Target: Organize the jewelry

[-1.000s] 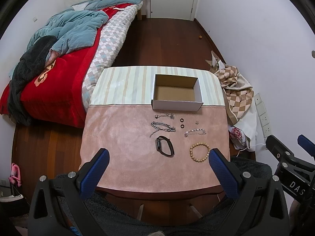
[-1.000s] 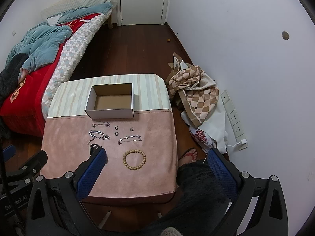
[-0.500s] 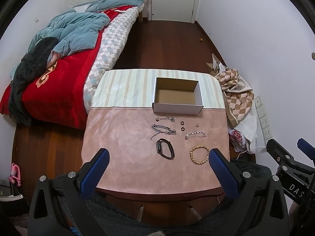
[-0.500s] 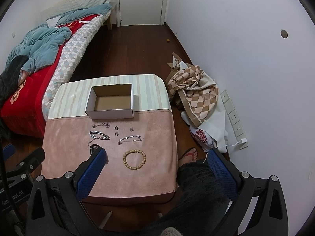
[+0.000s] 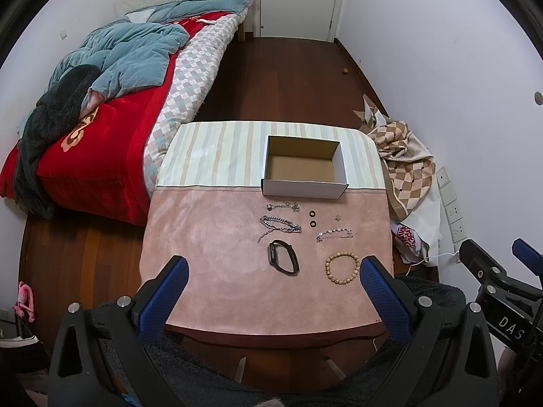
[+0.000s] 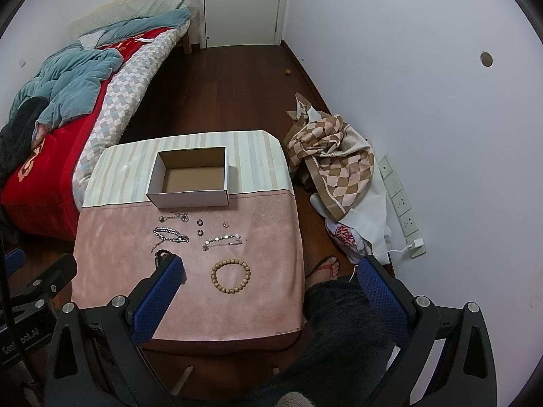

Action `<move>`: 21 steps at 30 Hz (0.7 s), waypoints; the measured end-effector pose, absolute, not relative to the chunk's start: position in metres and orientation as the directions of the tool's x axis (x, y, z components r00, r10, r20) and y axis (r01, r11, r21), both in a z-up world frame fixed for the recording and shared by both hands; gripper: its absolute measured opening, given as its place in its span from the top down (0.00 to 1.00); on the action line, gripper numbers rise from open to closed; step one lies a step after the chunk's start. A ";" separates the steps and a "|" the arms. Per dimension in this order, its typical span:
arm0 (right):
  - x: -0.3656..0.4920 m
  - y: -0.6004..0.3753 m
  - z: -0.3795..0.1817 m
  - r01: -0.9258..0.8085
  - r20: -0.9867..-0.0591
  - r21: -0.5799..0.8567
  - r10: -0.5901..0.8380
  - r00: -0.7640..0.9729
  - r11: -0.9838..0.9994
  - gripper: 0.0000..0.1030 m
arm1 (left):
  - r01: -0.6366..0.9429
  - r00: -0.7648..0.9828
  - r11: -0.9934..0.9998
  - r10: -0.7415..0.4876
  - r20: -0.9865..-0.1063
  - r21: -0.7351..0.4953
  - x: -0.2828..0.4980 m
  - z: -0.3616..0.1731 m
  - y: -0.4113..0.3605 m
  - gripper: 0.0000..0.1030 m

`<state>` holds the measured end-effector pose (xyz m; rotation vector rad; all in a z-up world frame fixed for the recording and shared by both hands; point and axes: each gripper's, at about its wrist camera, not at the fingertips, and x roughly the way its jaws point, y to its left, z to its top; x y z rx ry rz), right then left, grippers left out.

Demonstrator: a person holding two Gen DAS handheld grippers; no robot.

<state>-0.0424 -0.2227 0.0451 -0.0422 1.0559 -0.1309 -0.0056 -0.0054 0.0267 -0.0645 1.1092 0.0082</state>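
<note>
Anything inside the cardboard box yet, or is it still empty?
The cardboard box shows only its bare brown floor in both views; no jewelry is in it. Its near wall hides a strip of floor along the front. The wooden bead bracelet and chains lie on the pink cloth outside.

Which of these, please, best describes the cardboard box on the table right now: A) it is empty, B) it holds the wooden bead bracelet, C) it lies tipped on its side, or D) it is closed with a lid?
A: the cardboard box stands upright and open with only its bare brown floor showing, while the wooden bead bracelet lies on the pink cloth nearer the grippers.
</note>
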 end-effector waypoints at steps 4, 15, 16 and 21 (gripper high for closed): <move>-0.042 -0.222 0.046 0.087 -0.863 -0.097 -0.127 0.488 0.991 0.00 | -0.038 0.445 0.998 -0.025 -0.895 -0.047 -0.005 0.026 -0.005 0.00; -0.040 -0.220 0.047 0.082 -0.864 -0.086 -0.115 0.490 0.993 0.00 | -0.031 0.456 0.998 -0.027 -0.890 -0.046 -0.004 0.023 -0.007 0.00; -0.039 -0.221 0.046 0.082 -0.865 -0.085 -0.115 0.489 0.993 0.00 | -0.030 0.464 0.999 -0.023 -0.885 -0.041 -0.002 0.022 -0.007 0.00; -0.014 -0.236 0.020 0.104 -0.884 -0.078 -0.117 0.452 0.992 0.00 | -0.058 0.491 0.998 0.033 -0.871 0.006 0.024 0.001 -0.004 0.00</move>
